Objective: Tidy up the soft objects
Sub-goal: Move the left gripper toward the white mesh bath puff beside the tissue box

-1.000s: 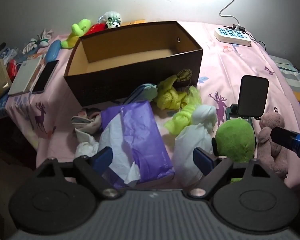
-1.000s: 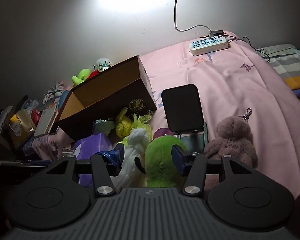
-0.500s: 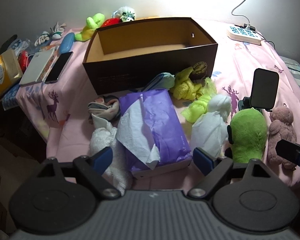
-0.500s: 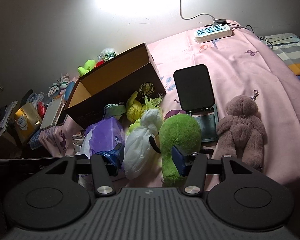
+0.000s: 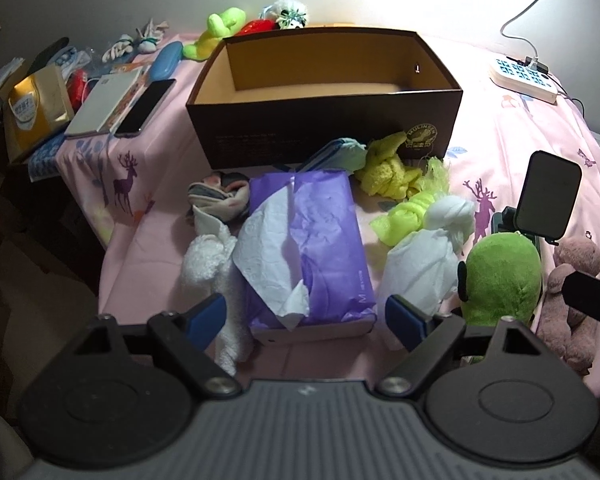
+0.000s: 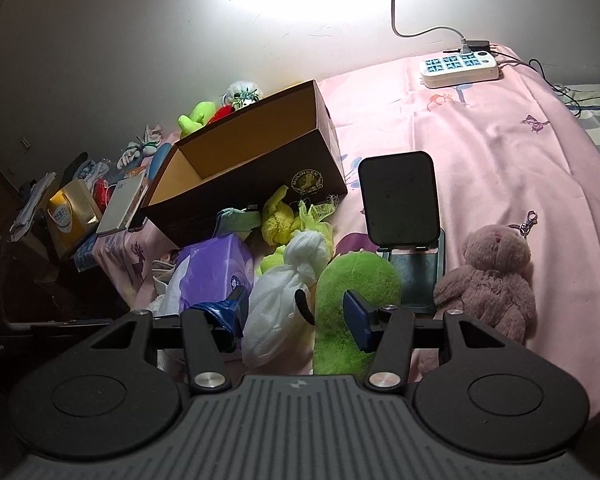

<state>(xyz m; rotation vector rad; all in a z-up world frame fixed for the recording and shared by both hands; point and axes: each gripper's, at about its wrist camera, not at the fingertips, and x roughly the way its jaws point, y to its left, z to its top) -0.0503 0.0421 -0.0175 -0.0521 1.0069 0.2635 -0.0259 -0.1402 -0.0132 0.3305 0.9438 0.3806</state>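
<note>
An open dark brown box [image 5: 324, 148] stands on the pink cloth with soft things in front of it. These are a purple tissue pack [image 5: 320, 236], a white fluffy cloth [image 5: 212, 268], rolled socks [image 5: 220, 196], yellow-green cloths [image 5: 384, 176], a white knotted bag [image 5: 420, 268], a green plush [image 5: 500, 276] and a brown bear [image 5: 572, 296]. My left gripper [image 5: 305, 320] is open, wide, over the tissue pack's near end. My right gripper [image 6: 294, 314] is open above the white bag [image 6: 284, 304] and the green plush [image 6: 352, 292], holding nothing.
A black phone stand [image 6: 400, 200] stands between the green plush and the brown bear [image 6: 492, 280]. A power strip [image 6: 460, 66] lies at the far right. Left of the box lie a phone [image 5: 144, 108], a book [image 5: 104, 104] and a gold bag [image 5: 36, 108]. More toys [image 5: 220, 28] sit behind the box.
Both views have drawn back and tilted down, so the pile sits farther from the fingers. The objects have not moved, and neither gripper has closed.
</note>
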